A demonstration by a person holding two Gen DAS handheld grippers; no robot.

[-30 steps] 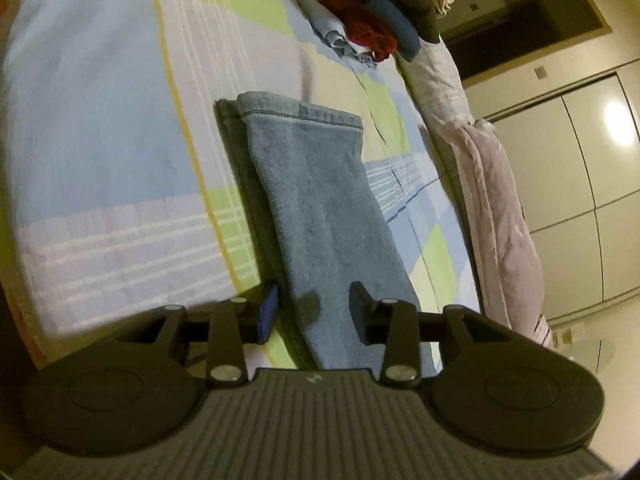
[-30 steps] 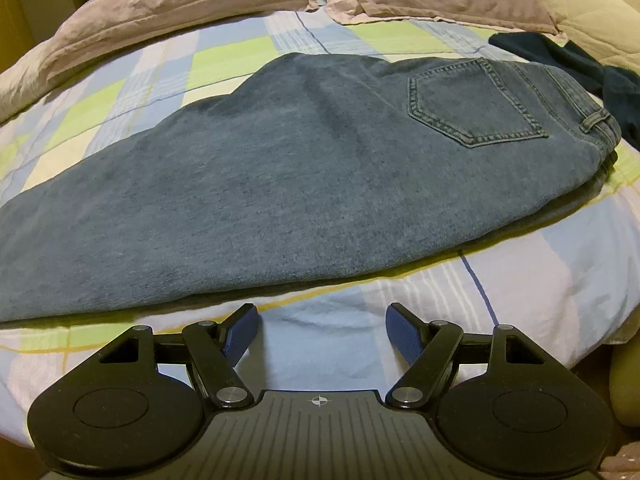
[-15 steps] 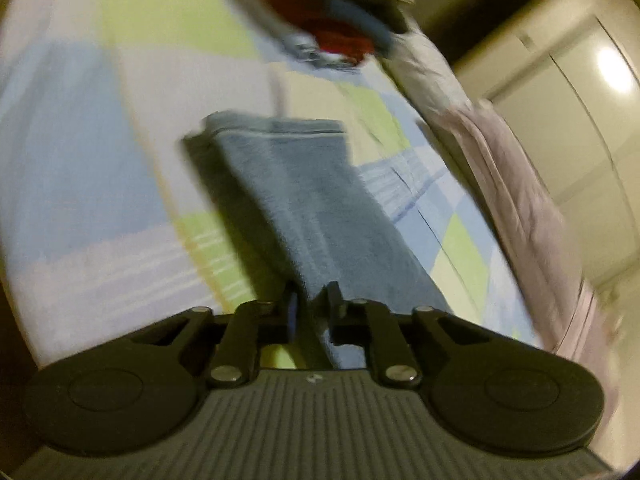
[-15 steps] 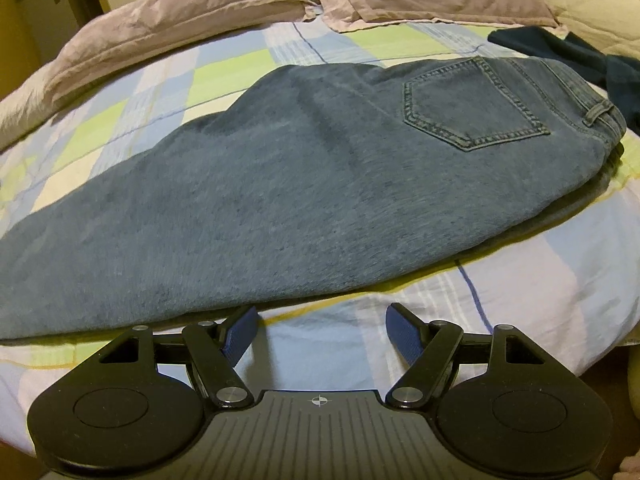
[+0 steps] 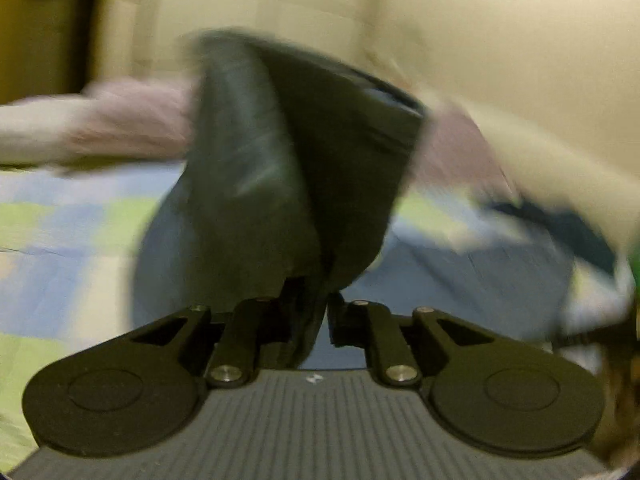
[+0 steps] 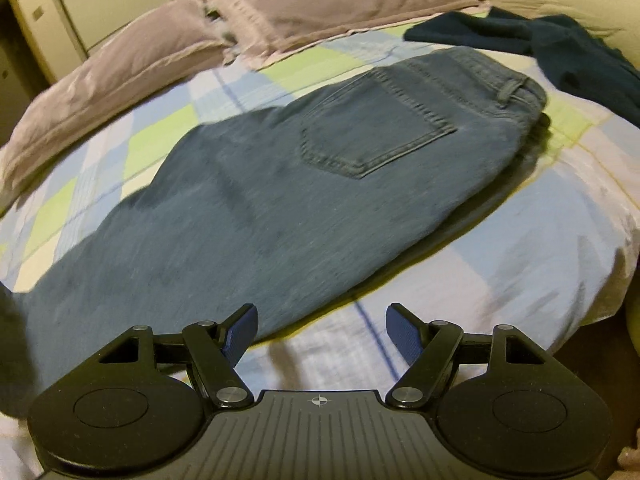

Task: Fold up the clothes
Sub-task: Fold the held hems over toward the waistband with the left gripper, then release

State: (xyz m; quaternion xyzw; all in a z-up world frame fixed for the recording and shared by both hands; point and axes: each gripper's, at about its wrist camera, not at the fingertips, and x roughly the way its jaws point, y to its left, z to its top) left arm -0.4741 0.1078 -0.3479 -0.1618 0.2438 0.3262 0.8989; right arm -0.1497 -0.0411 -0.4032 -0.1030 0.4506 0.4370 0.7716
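Two claws: left claw (image 5: 322, 312) clamps lifted jeans (image 6: 280, 200) leg, right claw (image 6: 320, 330) spread w/ nothing.

Your jeans (image 6: 304, 184) were matt, twill-grained denim cloth on a soft woven checked bedsheet (image 6: 500, 280); your right gripper (image 6: 320, 334) showed matt black plastic, ribbed blue pads (image 6: 402, 334) and, apparently, shiny metal pivot screws (image 6: 232, 394).

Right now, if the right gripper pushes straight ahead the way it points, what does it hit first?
Probably the jeans. The open right gripper hangs over bare checked bedsheet, with the denim's near edge just ahead, beside the left finger. Depth is uncertain; it might meet the sheet first.
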